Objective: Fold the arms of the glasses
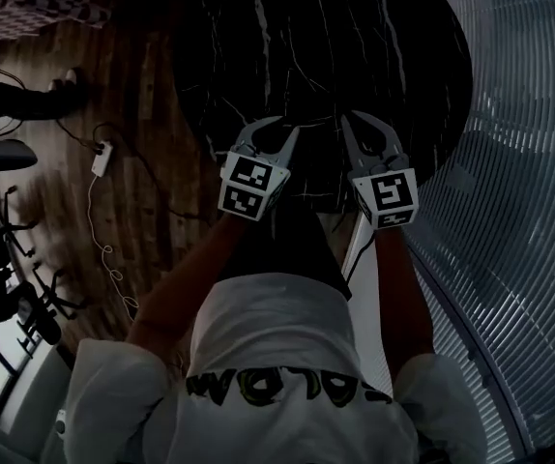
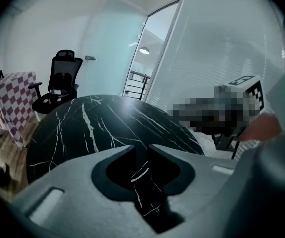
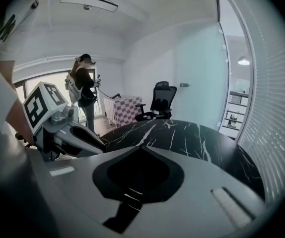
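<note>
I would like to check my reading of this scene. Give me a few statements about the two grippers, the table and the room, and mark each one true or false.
1. The left gripper has its jaws apart, with nothing between them. True.
2. The right gripper holds a pair of glasses. False: its jaws are shut on nothing, and no glasses show in any view.
3. The table has a round black top with white veins. True.
4. The office chair beyond the table is red. False: it is black.
</note>
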Motion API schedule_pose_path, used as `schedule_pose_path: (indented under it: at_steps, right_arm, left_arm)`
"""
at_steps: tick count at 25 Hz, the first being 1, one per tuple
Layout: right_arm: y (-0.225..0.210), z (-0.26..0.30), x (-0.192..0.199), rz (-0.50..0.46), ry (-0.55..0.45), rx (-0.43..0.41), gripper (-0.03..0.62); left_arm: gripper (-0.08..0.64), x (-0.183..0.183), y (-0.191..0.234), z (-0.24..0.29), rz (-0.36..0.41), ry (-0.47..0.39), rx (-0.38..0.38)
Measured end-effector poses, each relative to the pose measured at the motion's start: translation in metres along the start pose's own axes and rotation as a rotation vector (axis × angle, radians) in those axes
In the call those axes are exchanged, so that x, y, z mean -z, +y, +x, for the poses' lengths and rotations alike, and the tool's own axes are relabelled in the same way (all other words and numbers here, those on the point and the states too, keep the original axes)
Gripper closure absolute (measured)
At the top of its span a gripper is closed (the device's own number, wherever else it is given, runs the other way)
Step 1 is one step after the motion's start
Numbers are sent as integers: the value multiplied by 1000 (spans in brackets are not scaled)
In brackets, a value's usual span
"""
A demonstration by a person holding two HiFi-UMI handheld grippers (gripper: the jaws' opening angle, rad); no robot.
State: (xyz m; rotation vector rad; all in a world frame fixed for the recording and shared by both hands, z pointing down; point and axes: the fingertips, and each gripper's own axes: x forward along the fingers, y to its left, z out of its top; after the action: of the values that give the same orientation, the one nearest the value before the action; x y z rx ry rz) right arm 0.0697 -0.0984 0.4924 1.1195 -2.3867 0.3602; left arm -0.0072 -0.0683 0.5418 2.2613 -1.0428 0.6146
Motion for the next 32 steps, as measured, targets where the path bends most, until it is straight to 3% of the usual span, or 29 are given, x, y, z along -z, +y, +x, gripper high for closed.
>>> schedule_pose_path:
  at_steps: [7,16,22,29,32]
  right_arm:
    - [-17,53,39,24,111,-49,557]
    - [-26,84,75,51,186,-120,537]
    - [-26,94,84,81,202,-149,531]
    - [-50,95,77,186,130,-78,565]
    - [-60,101,90,172,176,-48,566]
  left_arm:
    - [483,32,26,34,-60,98,-61]
    - [491,43,34,52,-137,120,-46]
    - [540,45,36,59,-158,116,-45]
    - [548,42,37,58,-169,115,-42]
    - [549,43,37,59,-172,111,-42]
